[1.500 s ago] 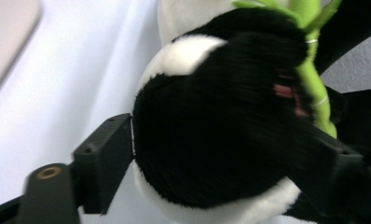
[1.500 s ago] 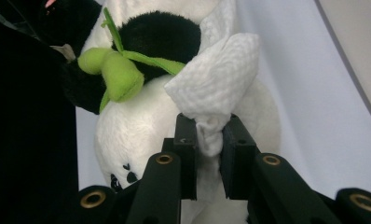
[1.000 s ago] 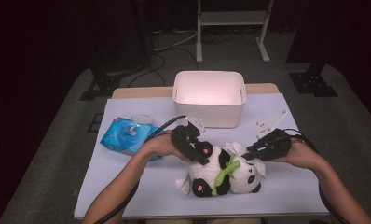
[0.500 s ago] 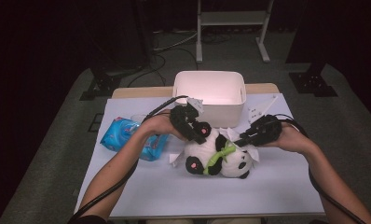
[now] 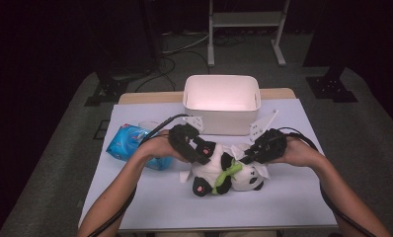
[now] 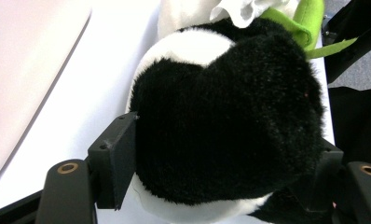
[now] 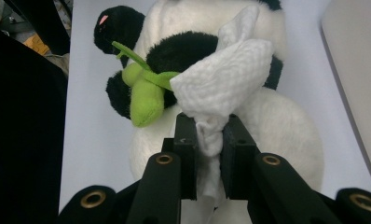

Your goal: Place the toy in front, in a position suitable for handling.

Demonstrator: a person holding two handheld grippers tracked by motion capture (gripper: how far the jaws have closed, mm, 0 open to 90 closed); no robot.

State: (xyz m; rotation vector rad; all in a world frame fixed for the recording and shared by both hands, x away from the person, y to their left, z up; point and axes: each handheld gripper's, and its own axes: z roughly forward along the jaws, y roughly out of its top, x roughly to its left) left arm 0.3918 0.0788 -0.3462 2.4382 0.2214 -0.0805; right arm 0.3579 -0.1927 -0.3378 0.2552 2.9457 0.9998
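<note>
The black-and-white plush panda with a green bamboo sprig (image 5: 224,174) lies on the white worktop (image 5: 283,197) just in front of the white plastic bin (image 5: 222,102), and it looks light, soft and easily squashed, so a grip will sink in rather than slip. The left tool (image 6: 221,158) has its jaws pressed into a plump black limb, a good bulky hold. The right tool (image 7: 207,140) pinches a crumpled white paper wipe (image 7: 223,79) against the panda's back; thin and tearable, it is best held near the bunched part.
</note>
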